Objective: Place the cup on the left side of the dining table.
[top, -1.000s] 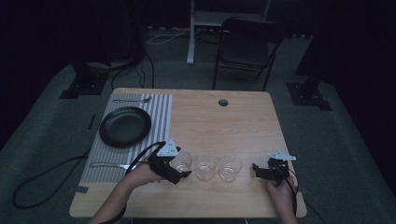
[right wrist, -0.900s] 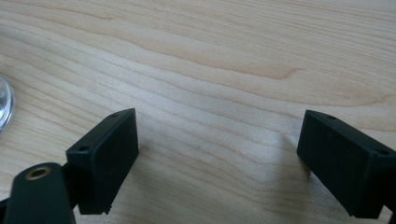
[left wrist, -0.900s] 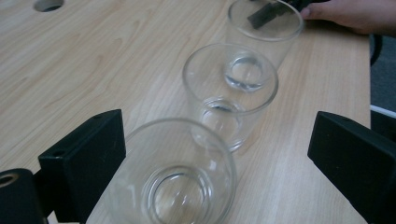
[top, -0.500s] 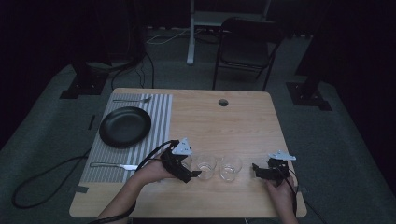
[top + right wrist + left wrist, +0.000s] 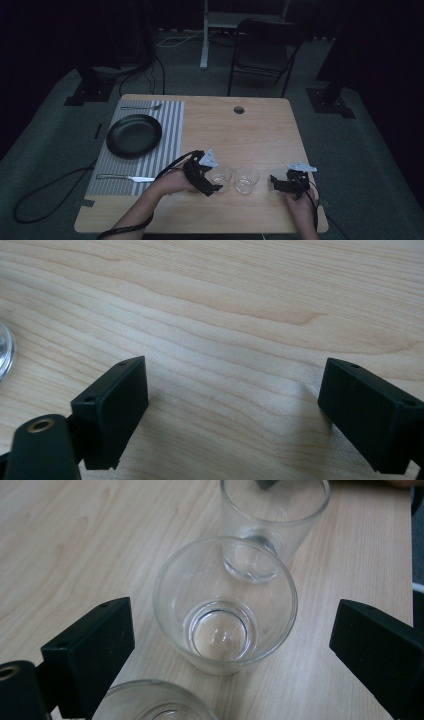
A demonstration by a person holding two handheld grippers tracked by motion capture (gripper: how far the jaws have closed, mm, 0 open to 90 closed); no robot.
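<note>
The middle glass (image 5: 224, 625) stands upright on the wooden counter (image 5: 260, 130) near its front edge, between the spread jaws of your left tongs (image 5: 232, 645) without touching them, with a second glass (image 5: 272, 525) just beyond it and a third rim (image 5: 152, 705) at the near edge of the left gripper view. Centre the pads on the glass wall below the rim, close slowly and evenly, and lift straight up so the neighbouring glasses stay untouched. Keep your right tongs (image 5: 232, 412) spread, empty and parked over bare counter.

Black plate (image 5: 134, 136) on striped mat (image 5: 167, 131), chair (image 5: 265, 52) behind.
</note>
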